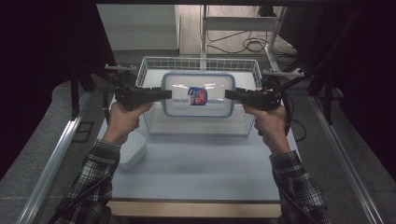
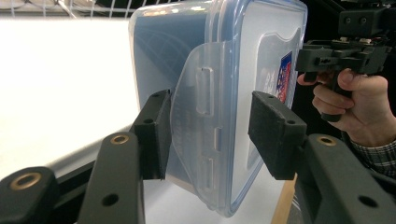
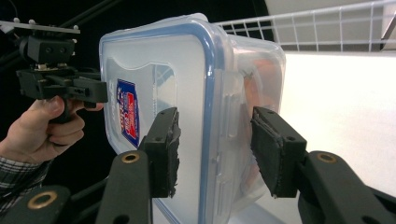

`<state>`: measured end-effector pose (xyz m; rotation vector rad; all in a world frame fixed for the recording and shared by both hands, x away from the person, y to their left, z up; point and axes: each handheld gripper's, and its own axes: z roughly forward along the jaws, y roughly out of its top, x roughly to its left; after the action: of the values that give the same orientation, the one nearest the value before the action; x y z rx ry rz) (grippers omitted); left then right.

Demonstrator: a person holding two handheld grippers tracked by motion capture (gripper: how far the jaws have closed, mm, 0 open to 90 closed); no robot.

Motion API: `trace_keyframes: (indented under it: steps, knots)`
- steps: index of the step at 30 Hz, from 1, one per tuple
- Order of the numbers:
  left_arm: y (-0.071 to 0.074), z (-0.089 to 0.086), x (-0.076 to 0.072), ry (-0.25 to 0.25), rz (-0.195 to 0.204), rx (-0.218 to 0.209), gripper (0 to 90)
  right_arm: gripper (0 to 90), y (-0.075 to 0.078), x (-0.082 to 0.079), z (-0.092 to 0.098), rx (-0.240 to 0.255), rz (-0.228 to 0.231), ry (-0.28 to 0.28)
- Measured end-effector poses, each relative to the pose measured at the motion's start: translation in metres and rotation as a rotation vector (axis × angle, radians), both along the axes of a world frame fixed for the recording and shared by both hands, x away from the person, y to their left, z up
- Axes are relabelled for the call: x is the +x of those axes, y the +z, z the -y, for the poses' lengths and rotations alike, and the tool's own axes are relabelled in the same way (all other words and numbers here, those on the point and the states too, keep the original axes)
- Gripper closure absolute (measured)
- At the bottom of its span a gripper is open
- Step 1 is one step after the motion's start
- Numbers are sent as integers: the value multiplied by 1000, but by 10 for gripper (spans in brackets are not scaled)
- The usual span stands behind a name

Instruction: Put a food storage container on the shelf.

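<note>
While both grippers pinch the clear lidded container (image 1: 198, 94) by its ends above the wire basket (image 1: 154, 65), its contents stay unclear: something orange, blurred. Left gripper (image 1: 169, 95) and right gripper (image 1: 228, 94) are part-closed, clamped over the side latches. Small white box (image 1: 134, 148) is partly hidden behind the left forearm.

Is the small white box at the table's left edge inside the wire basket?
No, the small white box sits on the table, outside the wire basket.
</note>
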<state>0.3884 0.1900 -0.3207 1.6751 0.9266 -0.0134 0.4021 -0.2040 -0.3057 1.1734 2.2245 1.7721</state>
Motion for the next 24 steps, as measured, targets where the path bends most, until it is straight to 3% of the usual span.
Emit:
trace_keyframes:
  steps: [12,17,24]
  knots:
    - [16,0,33,1,-8,-10,504,526,18,31,-1,19,-3,-21]
    - [12,-1,48,8,-21,-27,504,523,18,43,-1,28,-3,-39]
    - [1,0,62,21,-55,-36,500,517,10,58,-3,26,-37,-67]
